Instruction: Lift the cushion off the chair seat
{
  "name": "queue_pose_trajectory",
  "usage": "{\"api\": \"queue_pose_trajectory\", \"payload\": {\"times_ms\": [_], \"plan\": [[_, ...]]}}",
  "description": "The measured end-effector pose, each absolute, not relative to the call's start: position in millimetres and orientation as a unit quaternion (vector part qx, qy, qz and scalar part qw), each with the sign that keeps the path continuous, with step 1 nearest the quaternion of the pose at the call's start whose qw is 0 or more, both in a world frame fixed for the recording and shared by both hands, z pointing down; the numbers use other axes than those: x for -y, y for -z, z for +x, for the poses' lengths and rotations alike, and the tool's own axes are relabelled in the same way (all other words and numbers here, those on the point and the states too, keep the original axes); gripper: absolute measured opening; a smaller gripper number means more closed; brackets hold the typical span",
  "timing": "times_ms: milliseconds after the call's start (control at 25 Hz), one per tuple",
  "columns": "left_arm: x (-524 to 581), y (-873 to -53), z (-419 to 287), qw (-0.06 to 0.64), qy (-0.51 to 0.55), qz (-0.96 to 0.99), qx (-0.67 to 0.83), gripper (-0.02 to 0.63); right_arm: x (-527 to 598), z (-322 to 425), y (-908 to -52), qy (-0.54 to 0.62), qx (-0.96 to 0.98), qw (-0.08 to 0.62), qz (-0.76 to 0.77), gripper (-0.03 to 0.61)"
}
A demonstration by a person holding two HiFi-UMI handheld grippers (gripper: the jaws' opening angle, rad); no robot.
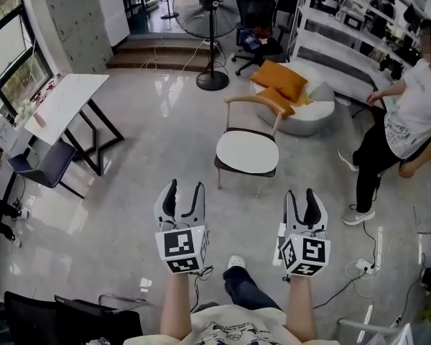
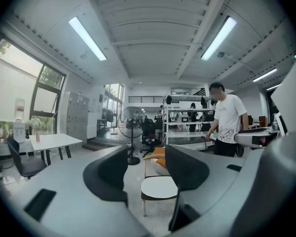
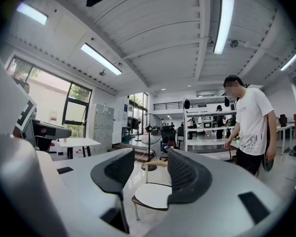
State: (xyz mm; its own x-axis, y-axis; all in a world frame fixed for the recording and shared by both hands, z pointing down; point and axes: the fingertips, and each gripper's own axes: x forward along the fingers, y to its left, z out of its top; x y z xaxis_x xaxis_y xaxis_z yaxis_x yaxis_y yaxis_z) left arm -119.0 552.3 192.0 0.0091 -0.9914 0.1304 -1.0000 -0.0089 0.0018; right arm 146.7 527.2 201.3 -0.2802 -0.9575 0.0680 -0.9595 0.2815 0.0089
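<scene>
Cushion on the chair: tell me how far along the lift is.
Done: nothing; the white cushion lies flat on the chair seat. In hand: the left gripper and right gripper, both open and empty, point at the chair from a distance. Left: close in, grip the cushion, lift it off.

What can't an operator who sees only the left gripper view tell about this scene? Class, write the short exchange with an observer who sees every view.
Operator: Is the right gripper holding anything?
Observer: No. The right gripper has its jaws apart, and only the distant chair shows between them.
Operator: Are those orange cushions on the chair?
Observer: No. From the head view, the orange cushions lie on a low white round seat behind the chair.
Operator: Anything on the floor?
Observer: A power strip with cables lies on the floor to the right, clear of the chair.
</scene>
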Motion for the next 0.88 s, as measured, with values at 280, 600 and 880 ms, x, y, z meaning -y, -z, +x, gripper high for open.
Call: {"api": "queue_pose_trajectory", "payload": {"times_ms": [280, 600, 880], "plan": [[-455.8, -200.1, -102.3, 0.054, -0.05, 0.702, 0.709, 0.233, -424.8, 164.1, -207.9, -0.021, 0.805, 0.034, 0.592, 0.21], [-382.9, -212.3, -99.6, 0.072, -0.064, 0.698, 0.71, 0.233, -348.0, 171.1, -223.7, -0.046, 0.803, 0.045, 0.593, 0.21], [-315.4, -228.7, -117.0, 0.083, -0.073, 0.697, 0.709, 0.233, -284.4, 159.1, -240.0, -0.06, 0.797, 0.053, 0.598, 0.21]]}}
